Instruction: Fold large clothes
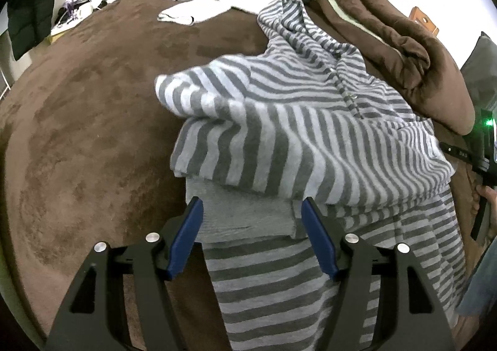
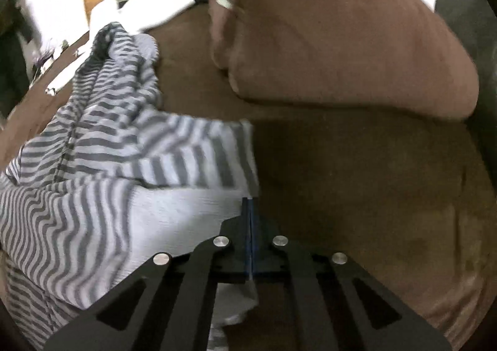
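Grey-and-white striped fleece hooded garment (image 1: 298, 139) half folded on brown plush bedspread (image 1: 93, 121). Left gripper (image 1: 252, 214) spread, empty; right gripper (image 2: 250, 205) clenched on hem. Lower half unfolded.

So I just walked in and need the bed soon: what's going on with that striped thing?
A person with a gripper in each hand is folding a grey-striped hoodie on the brown bedspread. The right gripper is shut on the hoodie's edge at its plain band. The left gripper is open, its jaws either side of a plain grey band without pinching it. The hoodie is partly folded, still rumpled. A brown blanket is heaped beside it.
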`<state>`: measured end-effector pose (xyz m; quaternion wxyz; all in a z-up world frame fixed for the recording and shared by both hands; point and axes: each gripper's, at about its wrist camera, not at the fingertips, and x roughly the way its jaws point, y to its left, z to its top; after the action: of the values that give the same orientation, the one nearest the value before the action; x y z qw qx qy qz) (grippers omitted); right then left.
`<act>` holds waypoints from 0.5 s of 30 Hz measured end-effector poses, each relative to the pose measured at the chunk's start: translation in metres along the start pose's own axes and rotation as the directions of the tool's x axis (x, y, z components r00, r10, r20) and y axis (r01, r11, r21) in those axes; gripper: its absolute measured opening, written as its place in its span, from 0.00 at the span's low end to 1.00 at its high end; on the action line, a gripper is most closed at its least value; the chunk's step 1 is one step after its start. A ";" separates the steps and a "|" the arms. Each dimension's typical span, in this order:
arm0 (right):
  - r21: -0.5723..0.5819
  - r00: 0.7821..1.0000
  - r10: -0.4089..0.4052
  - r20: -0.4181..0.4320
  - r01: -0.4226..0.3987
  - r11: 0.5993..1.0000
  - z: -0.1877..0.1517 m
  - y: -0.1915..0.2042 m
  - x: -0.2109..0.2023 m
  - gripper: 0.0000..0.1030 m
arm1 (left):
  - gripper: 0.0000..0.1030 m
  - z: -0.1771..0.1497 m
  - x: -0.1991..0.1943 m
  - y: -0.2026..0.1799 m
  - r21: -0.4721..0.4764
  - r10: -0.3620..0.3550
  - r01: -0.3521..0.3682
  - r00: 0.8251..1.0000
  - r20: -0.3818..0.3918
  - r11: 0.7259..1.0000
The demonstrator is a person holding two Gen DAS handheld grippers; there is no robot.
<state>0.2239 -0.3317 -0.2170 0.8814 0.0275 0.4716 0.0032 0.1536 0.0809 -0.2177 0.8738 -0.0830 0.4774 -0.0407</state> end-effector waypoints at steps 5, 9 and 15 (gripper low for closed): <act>-0.105 0.995 0.085 0.050 -0.080 0.991 -0.005 0.022 -0.029 0.06 | 0.64 -0.005 0.003 0.007 -0.028 -0.030 0.031 1.000 0.003 0.999; -0.266 0.964 0.261 0.060 -0.236 0.935 0.006 0.080 -0.058 0.28 | 0.64 -0.006 -0.004 0.007 -0.019 -0.039 0.039 0.999 0.020 0.999; -0.457 0.863 0.501 -0.069 -0.474 0.753 0.014 0.200 -0.071 0.32 | 0.64 -0.002 -0.008 0.013 0.007 -0.037 0.037 0.999 0.021 0.999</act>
<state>0.2002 -0.1351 -0.1405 0.8441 -0.0596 0.4078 0.3431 0.1472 0.0951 -0.2149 0.8782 -0.0894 0.4664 -0.0575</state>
